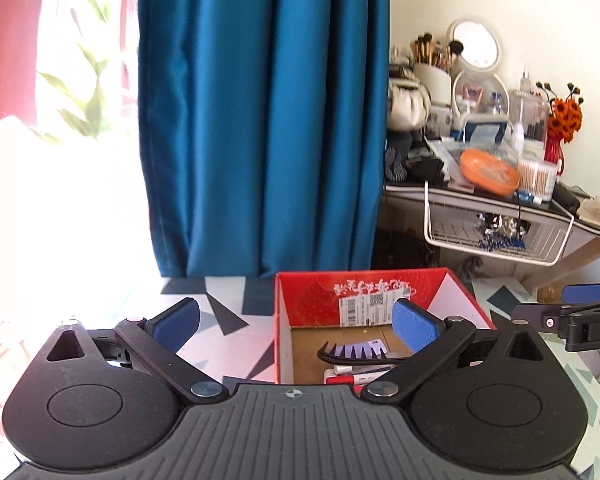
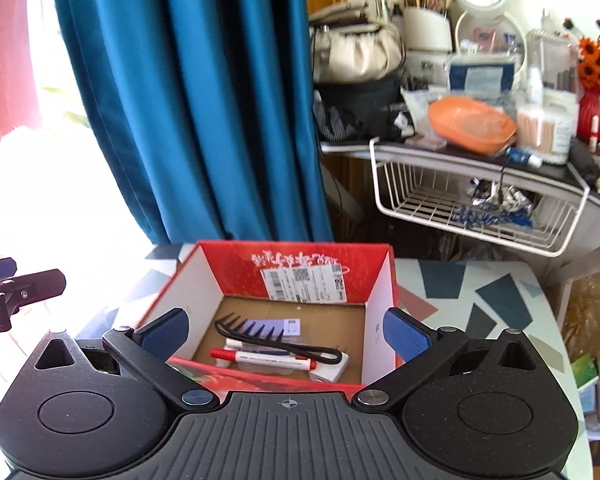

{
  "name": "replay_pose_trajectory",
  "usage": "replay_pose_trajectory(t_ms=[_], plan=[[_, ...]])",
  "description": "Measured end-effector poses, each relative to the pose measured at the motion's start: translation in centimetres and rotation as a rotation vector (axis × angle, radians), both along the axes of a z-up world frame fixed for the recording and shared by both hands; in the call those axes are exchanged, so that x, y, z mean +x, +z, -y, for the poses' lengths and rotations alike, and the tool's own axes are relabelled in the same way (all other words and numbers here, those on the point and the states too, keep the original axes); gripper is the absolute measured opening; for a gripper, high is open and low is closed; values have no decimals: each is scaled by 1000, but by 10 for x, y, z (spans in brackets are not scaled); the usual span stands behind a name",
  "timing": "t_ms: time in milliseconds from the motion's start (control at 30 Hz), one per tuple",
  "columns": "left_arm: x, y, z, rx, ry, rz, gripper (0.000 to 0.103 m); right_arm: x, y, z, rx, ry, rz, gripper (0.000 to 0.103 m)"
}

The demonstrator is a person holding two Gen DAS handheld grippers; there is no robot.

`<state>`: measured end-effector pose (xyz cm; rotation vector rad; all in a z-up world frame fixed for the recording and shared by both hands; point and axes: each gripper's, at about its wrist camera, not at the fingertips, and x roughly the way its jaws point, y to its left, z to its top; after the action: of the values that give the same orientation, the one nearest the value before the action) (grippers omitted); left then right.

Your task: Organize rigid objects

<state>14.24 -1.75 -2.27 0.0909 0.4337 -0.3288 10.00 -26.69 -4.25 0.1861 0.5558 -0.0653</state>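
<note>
Both pairs of fingers stand wide apart and hold nothing. The right gripper (image 2: 286, 332) hovers over the near wall of the red box (image 2: 374, 320), looking down into it; the left gripper (image 1: 296, 326) sits to the box's left, its right finger (image 1: 414, 326) over the box's opening and its left finger over the patterned desk (image 1: 224, 320).

Inside the box, on the cardboard floor, lie a black comb (image 2: 260, 334), a red-capped marker (image 2: 264, 357) and a white bar-shaped item (image 2: 332, 370), touching or overlapping one another. Their long axes run roughly left to right, across the line of the right fingers, tilting slightly down to the right. They lie just ahead of and below the right fingers, so the right hand is the nearer one for any move on them.
</note>
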Motion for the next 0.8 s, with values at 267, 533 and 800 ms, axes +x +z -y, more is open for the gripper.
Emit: replay_pose_trajectory(t_ms=[267, 533, 800], plan=[[-49, 31, -13, -4, 53, 80, 103, -56, 30, -22, -14, -30, 78, 103], [-91, 53, -22, 10, 75, 168, 103, -108, 46, -41, -50, -46, 160, 103], [-111, 54, -23, 19, 67, 178, 103, -136, 58, -59, -84, -47, 214, 103]])
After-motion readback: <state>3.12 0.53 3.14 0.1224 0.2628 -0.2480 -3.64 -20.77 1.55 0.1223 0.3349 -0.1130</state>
